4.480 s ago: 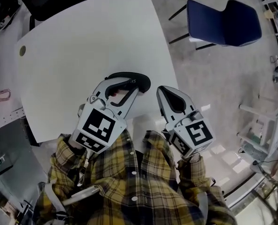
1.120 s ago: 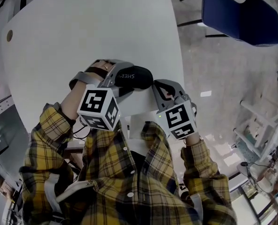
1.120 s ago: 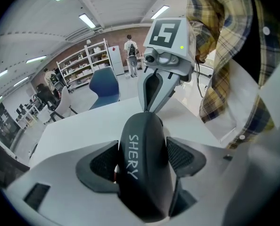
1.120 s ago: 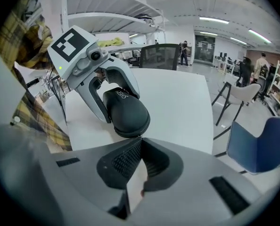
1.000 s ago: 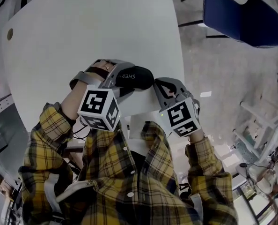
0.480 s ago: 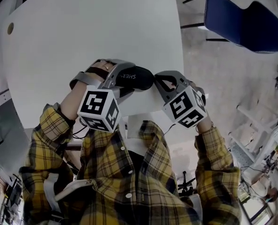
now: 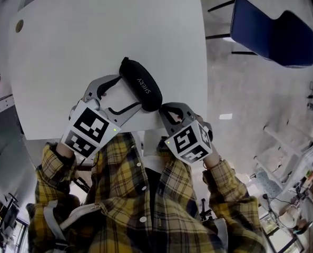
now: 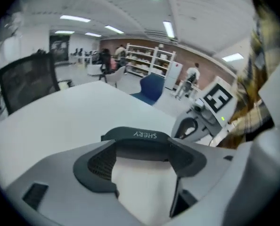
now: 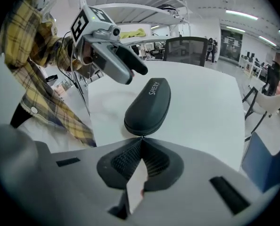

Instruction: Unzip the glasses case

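The black glasses case (image 7: 140, 83) lies diagonally on the white table (image 7: 93, 30), near its front edge. My left gripper (image 7: 129, 93) is open, and the case (image 8: 135, 134) lies across the gap just beyond its two fingertips. My right gripper (image 7: 162, 109) is shut, its tips meeting at the near, lower end of the case (image 9: 148, 105). In the right gripper view a tiny tab, the zipper pull (image 9: 142, 136), sits pinched between the closed pads, and the case's seam looks closed all round.
A blue chair (image 7: 272, 33) stands on the floor to the right of the table. The table's front edge runs just under both grippers. An office chair (image 9: 189, 48) stands at the table's far side. The person's plaid shirt fills the lower head view.
My left gripper, which was shut on the case, has opened and drawn back to the lower left. The case has turned from level to diagonal. My right gripper has come onto its near end.
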Demonstrator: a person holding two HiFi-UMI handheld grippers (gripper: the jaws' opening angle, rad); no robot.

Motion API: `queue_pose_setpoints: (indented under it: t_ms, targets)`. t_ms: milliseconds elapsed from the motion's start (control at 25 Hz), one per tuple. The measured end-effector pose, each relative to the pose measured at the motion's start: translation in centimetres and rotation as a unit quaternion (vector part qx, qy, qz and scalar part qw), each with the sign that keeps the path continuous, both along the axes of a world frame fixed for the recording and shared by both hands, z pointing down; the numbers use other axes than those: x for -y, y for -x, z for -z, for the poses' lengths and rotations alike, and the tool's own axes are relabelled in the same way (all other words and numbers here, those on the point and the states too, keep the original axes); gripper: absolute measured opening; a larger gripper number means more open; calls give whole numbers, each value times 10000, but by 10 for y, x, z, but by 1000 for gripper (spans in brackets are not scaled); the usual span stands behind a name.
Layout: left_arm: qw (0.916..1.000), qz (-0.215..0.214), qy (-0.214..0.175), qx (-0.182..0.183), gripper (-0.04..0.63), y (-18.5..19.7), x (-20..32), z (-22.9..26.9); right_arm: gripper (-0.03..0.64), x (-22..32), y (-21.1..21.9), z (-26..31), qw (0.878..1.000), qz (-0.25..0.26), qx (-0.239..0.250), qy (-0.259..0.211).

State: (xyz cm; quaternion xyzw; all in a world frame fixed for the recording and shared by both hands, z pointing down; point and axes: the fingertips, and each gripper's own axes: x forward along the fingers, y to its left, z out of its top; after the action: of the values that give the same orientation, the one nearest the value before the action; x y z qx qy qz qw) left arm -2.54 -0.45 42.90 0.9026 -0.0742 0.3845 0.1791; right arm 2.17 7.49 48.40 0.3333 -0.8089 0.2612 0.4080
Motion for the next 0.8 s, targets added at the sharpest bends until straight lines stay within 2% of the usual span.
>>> queue_pose_setpoints:
  t_ms: [80,160,280,360,440,600,800]
  targets:
    - [9958,726,517,203,330,11,9,-13,-2,1,19,-8,9998,-128,151,31]
    - [9885,1197,864,316,330,16,16,-24,-2,6,35,-10,9995,-207,247,14]
    - [9674,1971,1586,122,330,14,19,-23,-2,7,50,-4,9992,-258,300,-19]
    - [9551,2368,1782,1,330,15,21,-21,-2,9,58,-1,9989,-318,351,-21]
    - [9510,2538,1768,-1,330,17,23,-23,-2,12,66,0,9986,-350,388,-23]
    - [9485,2619,1771,193,330,18,21,-35,-2,15,78,-4,9988,-310,390,10]
    - [9535,2414,1802,108,313,10,12,-41,-2,14,80,-9,9985,-355,426,46]
